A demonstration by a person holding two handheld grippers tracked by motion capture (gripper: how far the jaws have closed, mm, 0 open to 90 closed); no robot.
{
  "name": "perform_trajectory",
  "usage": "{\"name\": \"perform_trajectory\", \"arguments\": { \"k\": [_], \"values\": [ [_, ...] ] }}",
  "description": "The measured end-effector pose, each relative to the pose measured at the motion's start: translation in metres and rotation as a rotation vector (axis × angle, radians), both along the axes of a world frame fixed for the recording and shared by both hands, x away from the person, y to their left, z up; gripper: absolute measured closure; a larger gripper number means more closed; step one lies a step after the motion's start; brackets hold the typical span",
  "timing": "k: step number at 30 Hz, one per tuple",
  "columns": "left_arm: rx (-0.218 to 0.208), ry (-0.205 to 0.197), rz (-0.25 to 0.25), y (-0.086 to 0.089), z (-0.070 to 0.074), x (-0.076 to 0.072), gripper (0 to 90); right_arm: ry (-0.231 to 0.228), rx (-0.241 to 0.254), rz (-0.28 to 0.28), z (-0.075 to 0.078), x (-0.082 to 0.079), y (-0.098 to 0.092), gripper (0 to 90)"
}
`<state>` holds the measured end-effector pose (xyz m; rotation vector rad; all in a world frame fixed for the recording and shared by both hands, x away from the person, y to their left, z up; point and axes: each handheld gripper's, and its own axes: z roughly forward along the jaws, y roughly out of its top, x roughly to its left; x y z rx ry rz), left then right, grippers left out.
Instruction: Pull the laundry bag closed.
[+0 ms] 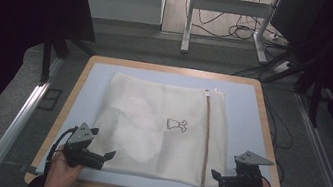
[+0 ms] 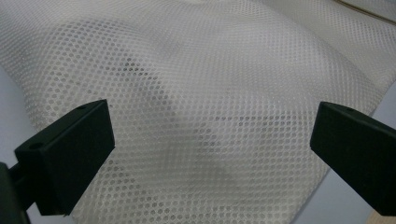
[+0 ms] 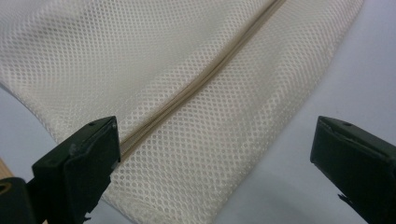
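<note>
Mesh laundry bag (image 1: 159, 128) lies flat at the centre of the table (image 1: 250, 94), its zipper (image 1: 206, 135) running from 12 to 6 o'clock along the right side, a small printed mark (image 1: 176, 124) near the middle. Left gripper (image 1: 106, 157) sits at 7 o'clock of the bag, jaws spread wide with nothing between them, aimed at the near left corner; its own view shows mesh (image 2: 210, 93) ahead of the jaws. Right gripper (image 1: 216, 176) sits at 5 o'clock, likewise wide apart and empty, pointing at the near right corner just beside the zipper end (image 3: 140, 135). Judged step: approach before the first grasp. Next move calls for each gripper to advance onto the bag's near edge and close on the fabric, with the right one avoiding a pinch on the zipper tape alone.
</note>
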<state>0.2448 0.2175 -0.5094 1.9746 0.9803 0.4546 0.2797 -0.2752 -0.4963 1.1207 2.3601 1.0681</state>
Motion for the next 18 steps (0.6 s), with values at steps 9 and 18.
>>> {"name": "perform_trajectory", "arguments": {
  "k": [9,18],
  "values": [
    [0.122,0.029,-0.002,-0.009,-0.004,0.005,0.0,-0.041,0.073,-0.040,0.003,0.003,-0.015,1.8],
    [0.103,0.026,0.010,-0.005,-0.002,0.006,0.0,-0.033,0.018,-0.017,0.000,0.003,-0.012,1.7]
  ]
}}
